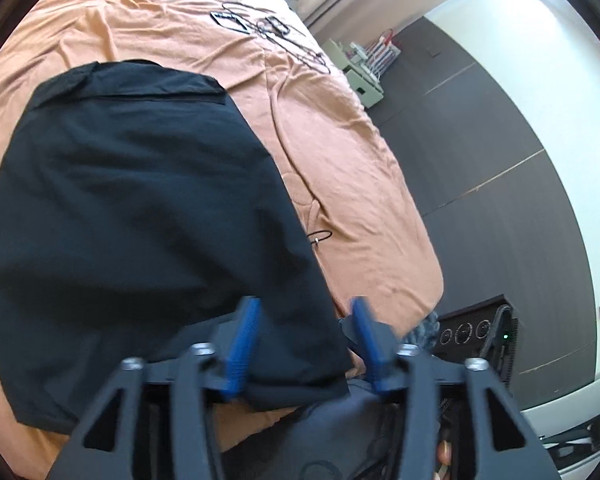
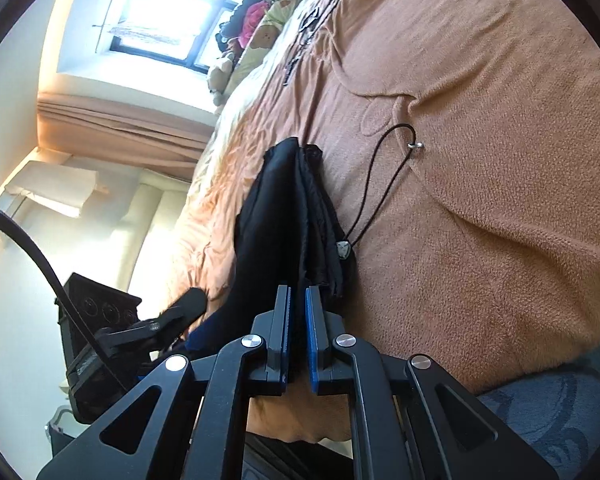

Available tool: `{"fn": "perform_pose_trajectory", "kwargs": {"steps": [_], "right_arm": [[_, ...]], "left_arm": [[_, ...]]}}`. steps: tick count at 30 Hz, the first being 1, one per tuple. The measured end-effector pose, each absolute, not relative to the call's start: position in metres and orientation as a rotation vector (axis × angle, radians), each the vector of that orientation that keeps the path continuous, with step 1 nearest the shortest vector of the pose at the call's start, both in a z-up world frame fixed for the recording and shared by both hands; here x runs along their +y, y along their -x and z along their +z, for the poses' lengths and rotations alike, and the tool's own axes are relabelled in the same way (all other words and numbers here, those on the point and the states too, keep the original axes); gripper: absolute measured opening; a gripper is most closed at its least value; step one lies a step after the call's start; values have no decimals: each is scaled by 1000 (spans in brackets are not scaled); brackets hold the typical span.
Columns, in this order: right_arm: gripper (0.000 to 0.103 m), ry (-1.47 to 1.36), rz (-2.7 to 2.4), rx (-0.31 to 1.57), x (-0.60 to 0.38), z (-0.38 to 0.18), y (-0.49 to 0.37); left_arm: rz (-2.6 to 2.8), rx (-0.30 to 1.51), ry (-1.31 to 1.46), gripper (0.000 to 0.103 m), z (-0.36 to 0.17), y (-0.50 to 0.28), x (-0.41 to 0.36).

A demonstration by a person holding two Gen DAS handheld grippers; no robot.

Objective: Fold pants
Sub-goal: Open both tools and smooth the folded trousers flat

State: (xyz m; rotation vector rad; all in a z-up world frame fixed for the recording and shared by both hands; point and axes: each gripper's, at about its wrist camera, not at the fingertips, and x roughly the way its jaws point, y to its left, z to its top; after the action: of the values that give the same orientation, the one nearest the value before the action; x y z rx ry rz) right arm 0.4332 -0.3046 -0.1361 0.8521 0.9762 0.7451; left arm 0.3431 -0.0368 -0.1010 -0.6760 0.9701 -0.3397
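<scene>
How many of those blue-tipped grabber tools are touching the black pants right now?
2. The left gripper stands open around the pants at their near corner on the orange bedspread. The right gripper pinches the bunched near edge of the pants.

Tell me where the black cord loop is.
In the right wrist view the cord loop lies on the orange bedspread, just right of the black pants' edge. The left wrist view shows it beside the pants too.

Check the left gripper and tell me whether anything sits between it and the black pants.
Nothing visible does. The left gripper stands open astride the near corner of the black pants, pads clear of the cloth. The black cord lies on the orange blanket beside the pants, not between.
</scene>
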Motion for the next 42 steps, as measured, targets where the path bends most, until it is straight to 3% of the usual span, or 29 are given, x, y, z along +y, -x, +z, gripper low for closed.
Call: {"fn": "perform_pose_trajectory", "kwargs": {"steps": [1, 3, 5, 13, 16, 19, 20, 21, 23, 36, 41, 42], "right_arm": [[14, -853, 759, 976, -304, -136, -434], [49, -842, 744, 960, -304, -135, -434], [55, -824, 738, 931, -304, -131, -432], [54, -678, 732, 967, -279, -123, -432], [47, -645, 719, 1008, -270, -126, -433], [30, -605, 709, 1037, -261, -130, -433], [13, -594, 711, 1051, -258, -132, -434], [4, -588, 714, 1063, -256, -134, -434], [2, -566, 713, 1054, -254, -132, -432], [2, -464, 666, 1079, -261, -132, -423], [8, -457, 694, 1039, -264, -114, -425], [13, -453, 699, 1032, -263, -112, -427]], "left_arm": [[-332, 961, 673, 58, -99, -341, -35], [-320, 950, 679, 58, -97, -335, -28], [-304, 942, 688, 58, -96, -330, -20], [-207, 920, 682, 58, -102, -310, 19], [-175, 923, 697, 58, -108, -301, 36], [-151, 925, 702, 58, -114, -294, 47], [-147, 927, 704, 58, -116, -291, 50], [-142, 930, 707, 58, -118, -289, 52], [-128, 937, 717, 58, -121, -290, 54], [-60, 967, 776, 58, -149, -268, 87], [-52, 953, 779, 58, -146, -260, 94], [-51, 949, 784, 58, -146, -259, 95]]}}
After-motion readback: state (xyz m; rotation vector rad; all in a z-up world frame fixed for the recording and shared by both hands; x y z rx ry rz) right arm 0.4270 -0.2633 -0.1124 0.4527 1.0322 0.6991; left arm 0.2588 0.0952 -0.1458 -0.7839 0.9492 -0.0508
